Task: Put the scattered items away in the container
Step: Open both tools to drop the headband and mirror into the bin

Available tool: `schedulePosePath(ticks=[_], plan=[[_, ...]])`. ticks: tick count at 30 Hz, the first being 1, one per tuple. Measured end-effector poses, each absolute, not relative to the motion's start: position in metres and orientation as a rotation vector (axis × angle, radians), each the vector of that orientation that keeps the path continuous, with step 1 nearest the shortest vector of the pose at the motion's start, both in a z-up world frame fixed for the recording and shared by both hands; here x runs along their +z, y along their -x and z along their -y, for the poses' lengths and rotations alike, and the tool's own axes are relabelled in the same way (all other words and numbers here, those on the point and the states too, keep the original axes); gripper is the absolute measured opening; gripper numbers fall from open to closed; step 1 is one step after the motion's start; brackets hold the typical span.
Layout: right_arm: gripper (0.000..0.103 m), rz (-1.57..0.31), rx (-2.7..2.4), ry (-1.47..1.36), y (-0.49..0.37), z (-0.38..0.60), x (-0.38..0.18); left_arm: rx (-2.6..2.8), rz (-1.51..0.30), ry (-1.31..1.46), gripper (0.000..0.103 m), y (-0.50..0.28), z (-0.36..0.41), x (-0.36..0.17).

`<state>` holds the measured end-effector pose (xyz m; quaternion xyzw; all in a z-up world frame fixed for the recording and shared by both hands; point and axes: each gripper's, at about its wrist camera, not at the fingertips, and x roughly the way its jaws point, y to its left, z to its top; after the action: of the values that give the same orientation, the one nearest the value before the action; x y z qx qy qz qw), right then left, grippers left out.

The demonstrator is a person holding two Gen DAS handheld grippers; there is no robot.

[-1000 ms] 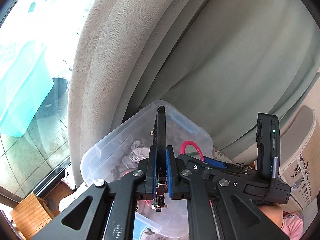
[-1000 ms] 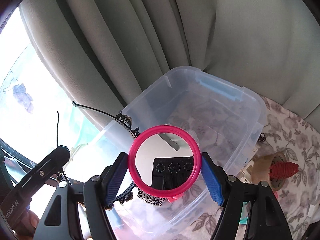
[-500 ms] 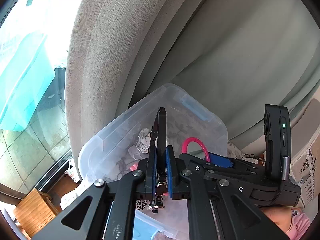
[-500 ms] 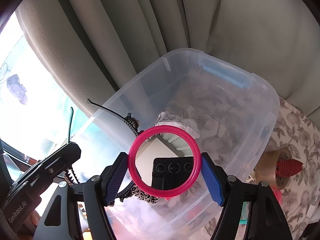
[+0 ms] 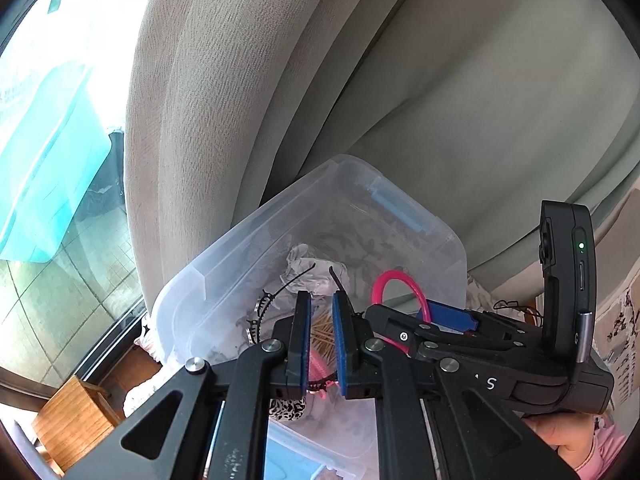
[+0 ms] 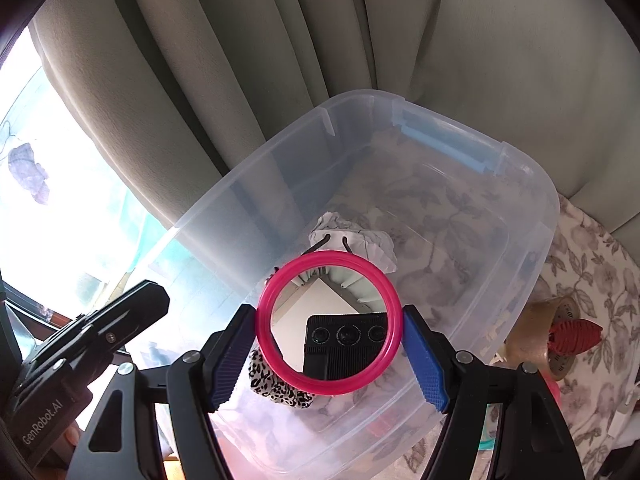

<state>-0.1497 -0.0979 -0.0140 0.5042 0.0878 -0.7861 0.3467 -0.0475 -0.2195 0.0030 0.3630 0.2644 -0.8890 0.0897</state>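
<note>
A clear plastic bin (image 6: 516,168) stands on a floral cloth. My right gripper (image 6: 328,344) is shut on a round pink-rimmed mirror (image 6: 329,288) held over the bin's near part; the mirror also shows in the left wrist view (image 5: 396,280). My left gripper (image 5: 320,328) is over the bin with its jaws slightly apart and nothing between them. A black toothed headband (image 5: 276,294) lies in the bin just beyond it. A white crumpled cloth (image 6: 360,240) and a leopard-print scrunchie (image 6: 276,388) lie inside the bin.
Grey-green curtains (image 6: 240,80) hang right behind the bin. A window (image 5: 52,140) is at the left. A brown round object with a red item on it (image 6: 560,332) sits on the floral cloth (image 6: 592,264) right of the bin. A wooden box (image 5: 68,420) stands low left.
My left gripper opened and let go of the black headband, which now lies in the bin. Both grippers moved closer over the bin. The right still holds the mirror.
</note>
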Motion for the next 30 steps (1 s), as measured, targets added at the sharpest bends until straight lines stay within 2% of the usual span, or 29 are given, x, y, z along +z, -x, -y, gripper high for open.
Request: schedulePosePath(ticks=[4,6,8,10,15,27,30], plan=[[0.076,-0.237,-2.043,-1.312,0.15,0.097,-0.015,-2.635,-0.8,-1.082,0.022,0.047,0.223,0.002],[0.076,-0.246,-2.041,-1.313,0.15,0.098,-0.015,-2.633,-0.804,-1.08,0.023,0.046,0.224,0.006],[0.076,-0.255,-2.039,-1.31,0.15,0.098,-0.015,-2.63,-0.808,-1.077,0.033,0.046,0.224,0.006],[0.078,-0.259,-2.038,-1.305,0.149,0.098,-0.015,-2.63,-0.817,-1.07,0.037,0.045,0.224,0.005],[0.082,-0.262,-2.038,-1.295,0.147,0.098,-0.013,-2.631,-0.819,-1.072,0.037,0.04,0.226,0.006],[0.082,-0.273,-2.045,-1.285,0.141,0.099,-0.009,-2.634,-0.817,-1.076,0.038,0.038,0.223,0.005],[0.082,-0.274,-2.047,-1.28,0.139,0.097,-0.008,-2.64,-0.815,-1.08,0.046,0.036,0.221,0.007]])
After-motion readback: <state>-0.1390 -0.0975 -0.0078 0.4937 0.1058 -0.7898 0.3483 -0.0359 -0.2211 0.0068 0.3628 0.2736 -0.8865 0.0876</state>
